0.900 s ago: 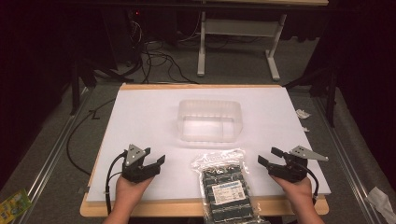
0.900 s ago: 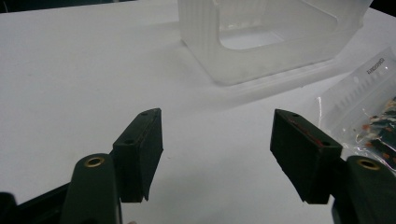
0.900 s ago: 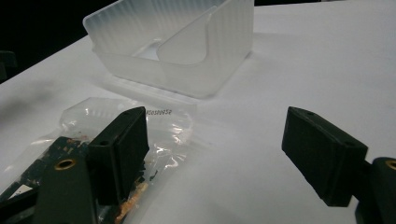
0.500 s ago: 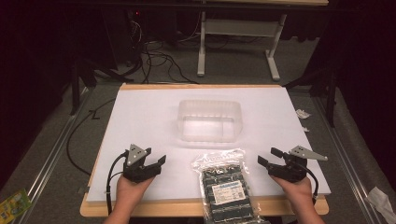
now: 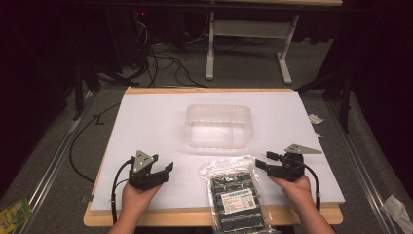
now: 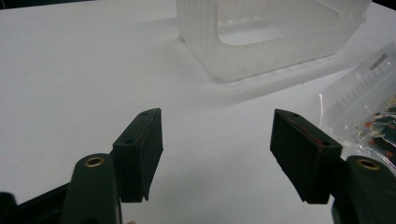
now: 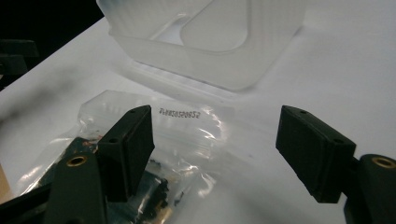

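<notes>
The clear bag (image 5: 237, 195) is lying on the bench (image 5: 146, 117), long axis 12-to-6, at 9 o'clock of the nearer right gripper (image 5: 267, 162); both grippers' jaws are standing wide, empty.

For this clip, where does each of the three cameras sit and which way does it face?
High view: above the near edge, facing forward and down on the white table; both hands, left tool, right tool.
Left gripper view: on the left tool, open jaws facing the clear plastic tub.
Right gripper view: on the right tool, open jaws above the clear bag of dark parts.
Shared: all three show tub and bag.
</notes>
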`<state>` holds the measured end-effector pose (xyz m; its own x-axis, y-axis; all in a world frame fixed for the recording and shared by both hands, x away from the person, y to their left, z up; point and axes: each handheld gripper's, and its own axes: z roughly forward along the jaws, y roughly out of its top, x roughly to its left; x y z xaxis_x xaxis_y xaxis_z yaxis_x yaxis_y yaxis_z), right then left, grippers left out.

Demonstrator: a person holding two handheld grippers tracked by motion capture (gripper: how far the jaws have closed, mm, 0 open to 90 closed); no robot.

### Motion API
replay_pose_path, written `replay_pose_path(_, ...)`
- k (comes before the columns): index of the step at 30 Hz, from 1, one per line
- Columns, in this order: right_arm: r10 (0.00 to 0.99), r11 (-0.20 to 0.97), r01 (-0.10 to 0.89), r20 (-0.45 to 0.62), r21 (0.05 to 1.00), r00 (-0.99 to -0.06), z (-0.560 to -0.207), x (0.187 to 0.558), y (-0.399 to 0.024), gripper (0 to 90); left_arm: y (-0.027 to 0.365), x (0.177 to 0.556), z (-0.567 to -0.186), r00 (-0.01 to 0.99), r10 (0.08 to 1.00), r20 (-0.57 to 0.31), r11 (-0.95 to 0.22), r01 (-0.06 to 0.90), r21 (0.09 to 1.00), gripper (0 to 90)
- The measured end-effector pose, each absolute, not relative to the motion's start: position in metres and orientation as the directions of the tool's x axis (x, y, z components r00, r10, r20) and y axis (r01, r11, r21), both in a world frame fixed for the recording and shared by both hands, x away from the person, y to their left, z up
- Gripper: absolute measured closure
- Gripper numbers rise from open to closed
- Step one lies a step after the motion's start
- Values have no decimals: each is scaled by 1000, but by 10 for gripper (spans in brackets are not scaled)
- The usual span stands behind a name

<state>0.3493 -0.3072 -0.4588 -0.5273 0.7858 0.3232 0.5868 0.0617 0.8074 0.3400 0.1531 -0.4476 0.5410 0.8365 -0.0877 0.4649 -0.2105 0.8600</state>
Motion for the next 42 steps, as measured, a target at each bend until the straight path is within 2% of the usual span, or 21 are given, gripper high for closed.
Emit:
replay_pose_path(8,756,102,614,340,783,-560,-462,363,-287,280,153,341,-449,542,836,-87,-215,469,857,349)
replay_pose_path(13,758,112,668,371,736,-536,-470,377,-280,293,152,341,-449,546,833,-87,-220,472,854,349)
replay_pose_path(17,759,118,698,389,706,-522,-476,384,-278,338,152,341,-449,547,832,-87,-222,472,853,349)
replay_pose_path(18,757,132,706,390,695,-525,-478,386,-276,390,153,341,-449,548,832,-86,-222,472,853,349)
replay_pose_path(21,765,163,689,351,706,-540,-480,383,-273,649,153,341,-449,547,832,-87,-222,473,853,349)
replay_pose_path(22,761,164,661,333,732,-557,-475,379,-276,829,152,342,-450,548,832,-86,-223,473,852,349)
replay_pose_path(23,761,164,661,333,732,-557,-475,379,-276,829,152,342,-450,548,832,-86,-223,473,852,349)
replay_pose_path(25,760,149,645,331,749,-560,-471,376,-278,900,152,342,-450,551,830,-86,-227,474,851,349)
replay_pose_path(27,780,155,619,290,770,-555,-468,374,-279,900,151,341,-450,553,829,-82,-232,473,850,349)
replay_pose_path(30,801,121,612,287,782,-525,-465,373,-285,900,151,340,-449,554,829,-83,-230,471,852,349)
replay_pose_path(32,846,56,600,281,798,-453,-460,373,-306,900,152,340,-449,552,829,-85,-227,472,852,349)
replay_pose_path(33,846,56,600,281,798,-453,-460,373,-306,900,152,340,-449,552,829,-85,-227,472,852,349)
replay_pose_path(34,876,9,602,284,798,-390,-461,372,-329,900,152,340,-449,551,830,-87,-225,473,852,349)
replay_pose_path(35,876,9,602,284,798,-390,-461,372,-329,900,152,340,-449,550,830,-88,-223,474,852,349)
replay_pose_path(36,894,-30,613,296,790,-337,-463,369,-348,900,153,341,-449,549,831,-90,-222,474,852,349)
replay_pose_path(42,909,-81,605,307,792,-281,-464,346,-381,898,153,340,-449,550,830,-93,-219,474,853,349)
